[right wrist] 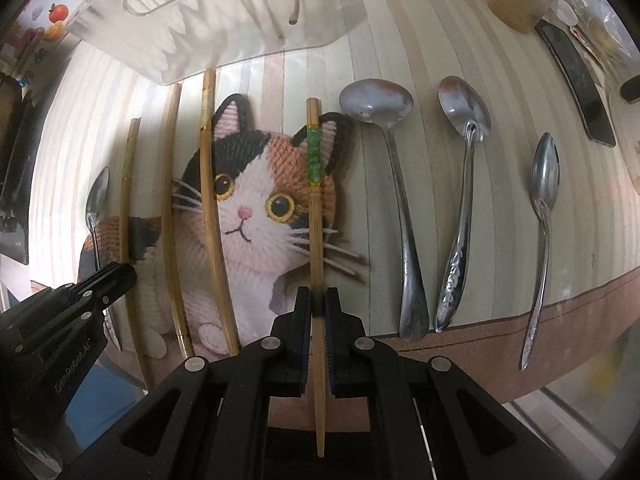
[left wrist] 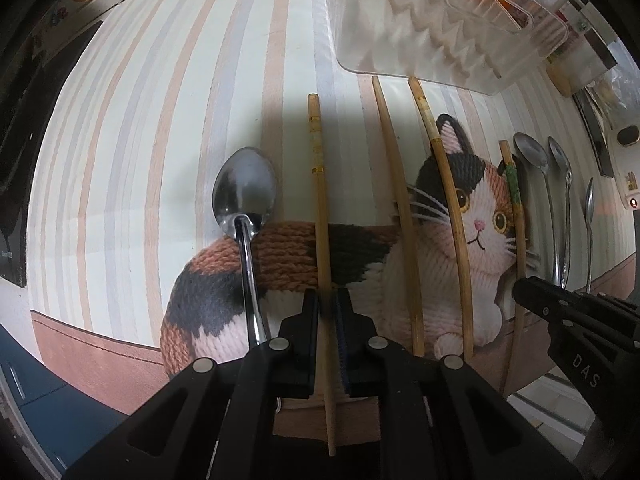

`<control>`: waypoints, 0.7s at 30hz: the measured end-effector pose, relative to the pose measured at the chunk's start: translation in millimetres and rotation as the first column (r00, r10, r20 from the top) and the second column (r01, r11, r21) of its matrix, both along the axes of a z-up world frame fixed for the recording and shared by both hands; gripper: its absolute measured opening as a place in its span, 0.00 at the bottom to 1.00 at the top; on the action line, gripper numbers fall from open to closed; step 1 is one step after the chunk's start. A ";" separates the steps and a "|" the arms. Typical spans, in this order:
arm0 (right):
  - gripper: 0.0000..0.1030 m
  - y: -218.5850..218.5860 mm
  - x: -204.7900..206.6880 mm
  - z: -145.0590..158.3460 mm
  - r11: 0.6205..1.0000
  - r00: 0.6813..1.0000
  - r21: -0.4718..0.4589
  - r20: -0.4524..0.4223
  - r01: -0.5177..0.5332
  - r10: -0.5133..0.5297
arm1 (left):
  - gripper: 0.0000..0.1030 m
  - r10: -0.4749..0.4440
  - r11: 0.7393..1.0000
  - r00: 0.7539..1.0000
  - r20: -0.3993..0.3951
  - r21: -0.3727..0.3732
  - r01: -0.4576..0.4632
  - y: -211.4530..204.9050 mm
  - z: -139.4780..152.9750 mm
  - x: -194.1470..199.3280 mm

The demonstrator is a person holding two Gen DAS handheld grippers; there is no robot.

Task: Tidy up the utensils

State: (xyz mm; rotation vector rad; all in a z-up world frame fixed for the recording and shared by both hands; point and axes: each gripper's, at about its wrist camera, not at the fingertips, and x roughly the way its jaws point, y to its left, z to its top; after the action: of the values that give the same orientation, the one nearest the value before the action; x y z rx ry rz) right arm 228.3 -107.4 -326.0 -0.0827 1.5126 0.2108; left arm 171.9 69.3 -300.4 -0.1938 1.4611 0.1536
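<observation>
My left claw (left wrist: 328,300) is clamped on the gold-banded chopstick (left wrist: 319,184), gripping low on its thin end; my right claw (right wrist: 318,300) is pinched on the green-wrapped chopstick (right wrist: 314,208) the same way. Both sticks lie across the cat picture (right wrist: 248,208) on the mat. I judge them light, stiff and smooth, likely to pivot or slip if held this far from the middle. Left of the cat's tail sits a spoon (left wrist: 244,196), close beside my left stick. Right of the cat lie three more spoons (right wrist: 464,120). Beyond the cat's ears a clear tray (right wrist: 224,32) crowds the tips, and below the cat the mat's edge is near.
</observation>
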 end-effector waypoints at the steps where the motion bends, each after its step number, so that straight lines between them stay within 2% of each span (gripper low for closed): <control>1: 0.06 1.7 -1.3 0.3 1.000 1.000 -0.004 0.004 -0.001 0.001 | 0.05 -0.009 1.000 1.000 -0.001 0.009 0.009 -2.2 -0.6 0.8; 3: 0.06 5.5 -4.8 2.1 1.000 1.000 -0.008 0.013 0.004 -0.004 | 0.04 -0.021 0.999 1.000 -0.009 0.044 0.021 -9.4 -0.6 2.7; 9: 0.06 5.6 -14.5 26.8 0.998 0.998 0.051 0.059 0.020 -0.023 | 0.04 0.016 0.998 0.999 0.037 0.063 -0.018 -5.0 23.4 -1.2; 16: 0.06 8.9 -16.7 80.1 0.989 0.990 0.146 0.140 -0.028 0.008 | 0.04 0.087 0.992 0.984 0.156 0.079 -0.100 23.8 86.2 -2.4; 18: 0.06 7.0 -12.7 99.6 0.983 0.986 0.182 0.166 -0.038 0.008 | 0.00 0.103 0.990 0.974 0.202 0.072 -0.120 31.9 109.2 -2.3; 21: 0.06 0.2 5.2 130.8 0.969 0.979 0.242 0.202 -0.039 -0.011 | 0.00 0.117 0.990 0.953 0.279 0.041 -0.133 41.1 142.8 6.1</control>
State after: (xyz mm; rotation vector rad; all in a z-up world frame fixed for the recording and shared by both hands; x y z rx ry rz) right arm 233.5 -107.2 -195.2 0.0813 1.2738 0.3882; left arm 178.0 110.4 -157.6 -0.2497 1.1648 0.2626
